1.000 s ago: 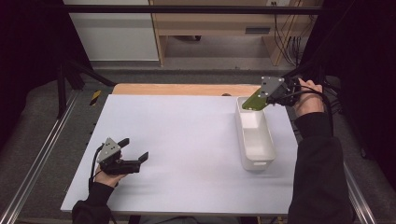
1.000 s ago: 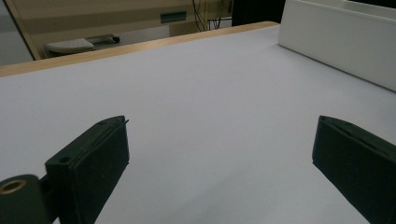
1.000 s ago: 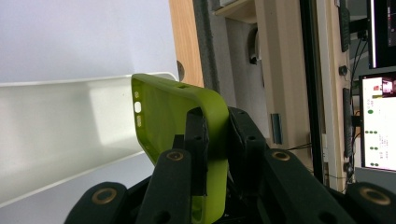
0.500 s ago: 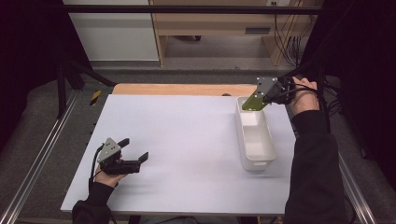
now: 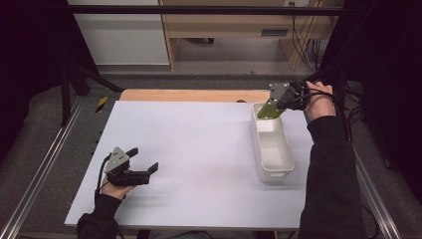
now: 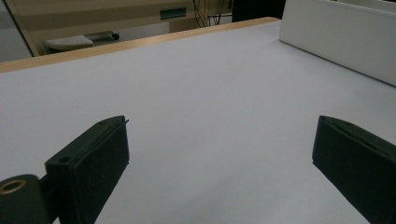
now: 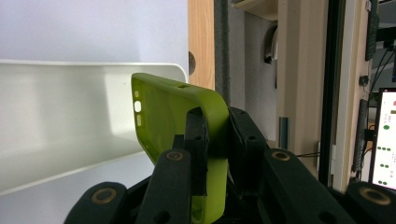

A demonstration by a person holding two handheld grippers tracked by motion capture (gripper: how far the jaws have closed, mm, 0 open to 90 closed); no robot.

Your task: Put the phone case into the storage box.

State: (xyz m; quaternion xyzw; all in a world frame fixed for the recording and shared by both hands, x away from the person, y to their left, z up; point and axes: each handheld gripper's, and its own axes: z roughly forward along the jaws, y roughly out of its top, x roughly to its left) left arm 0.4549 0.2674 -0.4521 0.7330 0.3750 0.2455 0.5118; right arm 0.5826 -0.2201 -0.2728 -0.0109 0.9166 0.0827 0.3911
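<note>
From the high view, my right tongs [image 5: 272, 107] hang over the far end of the white bin [image 5: 271, 144], clenched on a green phone case [image 5: 269, 110] that tilts down toward the bin's far rim. The bin lies lengthwise on the right side of the table [image 5: 199, 149], and the part of its inside that I can see is bare white. My left tongs [image 5: 143, 160] rest low at the near left of the table, well apart from the bin, with the jaws spread and nothing between them.

In the left gripper view, my two black jaws stand wide apart over bare table [image 6: 210, 93], released. The white wall of the bin [image 6: 336, 37] shows at the upper right, off from the jaws.

In the right gripper view, my right tongs [image 7: 217, 140] pinch one edge of the phone case [image 7: 163, 116], which stands up out of the jaws, its camera cut-outs showing on the hollow side. Behind it lies the bin [image 7: 70, 121], its curved end wall close by the case, with no thing inside that I can make out.
</note>
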